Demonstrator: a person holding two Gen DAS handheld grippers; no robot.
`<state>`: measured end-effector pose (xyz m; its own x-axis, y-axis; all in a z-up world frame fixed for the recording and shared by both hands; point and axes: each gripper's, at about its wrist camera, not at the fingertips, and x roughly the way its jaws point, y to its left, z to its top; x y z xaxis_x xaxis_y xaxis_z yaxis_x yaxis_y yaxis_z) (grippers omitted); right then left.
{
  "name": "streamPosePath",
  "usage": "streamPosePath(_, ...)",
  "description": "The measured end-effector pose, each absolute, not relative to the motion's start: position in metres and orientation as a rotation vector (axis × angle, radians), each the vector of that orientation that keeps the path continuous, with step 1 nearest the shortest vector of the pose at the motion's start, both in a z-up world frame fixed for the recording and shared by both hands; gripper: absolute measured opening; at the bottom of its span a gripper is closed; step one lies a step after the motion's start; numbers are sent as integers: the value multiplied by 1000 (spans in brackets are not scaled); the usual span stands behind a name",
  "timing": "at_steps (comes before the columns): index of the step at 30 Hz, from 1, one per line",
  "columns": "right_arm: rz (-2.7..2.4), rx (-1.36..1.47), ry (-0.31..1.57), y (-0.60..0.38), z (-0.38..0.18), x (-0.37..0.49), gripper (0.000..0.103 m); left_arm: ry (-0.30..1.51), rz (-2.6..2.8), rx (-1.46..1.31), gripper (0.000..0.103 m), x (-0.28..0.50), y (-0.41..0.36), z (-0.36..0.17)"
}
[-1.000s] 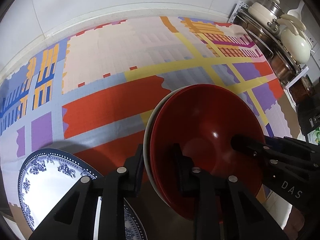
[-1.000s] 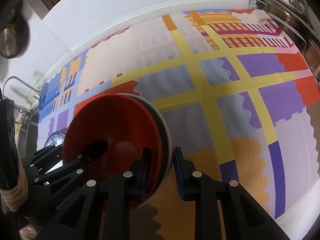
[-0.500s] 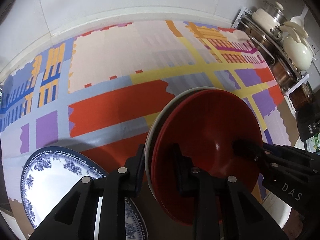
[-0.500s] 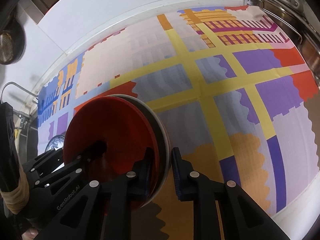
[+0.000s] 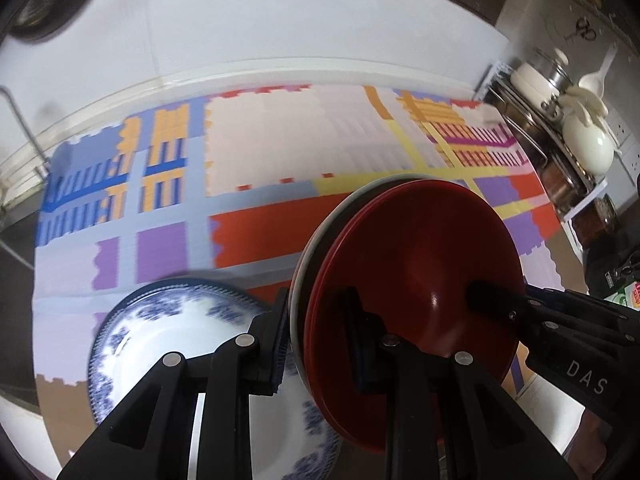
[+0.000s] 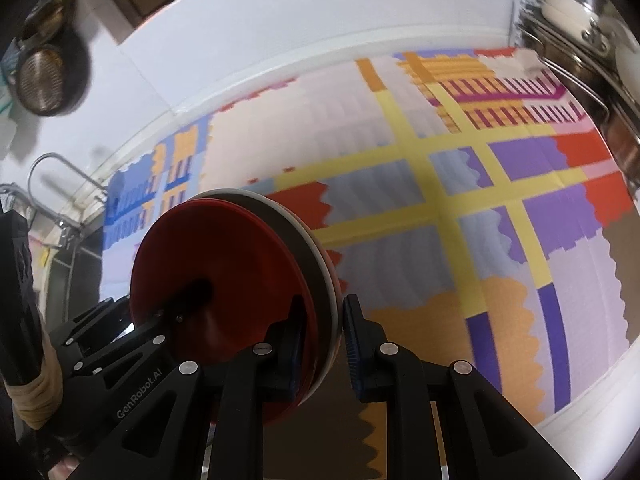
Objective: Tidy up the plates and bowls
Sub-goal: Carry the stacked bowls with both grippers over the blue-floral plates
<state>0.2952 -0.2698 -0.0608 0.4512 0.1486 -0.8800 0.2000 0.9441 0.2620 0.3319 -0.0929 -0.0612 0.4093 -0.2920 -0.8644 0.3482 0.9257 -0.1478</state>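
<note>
Tabletop [image 5: 120,420]: white, almost wholly covered by a woven mat [image 5: 280,140] in bright blocks of red, lilac, yellow, orange, blue and cream. The mat's far edge runs along a white raised lip at the foot of a white wall [image 5: 280,32].

Task items: a stack of nested round bowls [image 5: 420,272], glossy red inside with a white one outermost, is held tilted on edge above the mat, clear of it. The left gripper [image 5: 316,332] has its fingers closed on the stack's rim, one finger inside the red bowl, one on the white outer side. The right gripper [image 6: 320,332] pinches the opposite rim the same way.

A round white plate with blue floral border [image 5: 160,340] lies flat near the tabletop's near left corner, just beside the lifted stack, partly hidden by the left fingers.

Room: at the tabletop's right edge, a metal rack [image 5: 532,136] carries steel pots and cream cookware. A round metal strainer [image 6: 44,76] hangs on the wall beyond the far left corner. Both views are motion-blurred.
</note>
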Motion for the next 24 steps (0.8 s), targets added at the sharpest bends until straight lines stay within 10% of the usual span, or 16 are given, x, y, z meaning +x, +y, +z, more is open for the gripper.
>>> streamPosePath(24,224,222,1239,-133,-74,300,20,1159,-189,-51,25,295,44,-79)
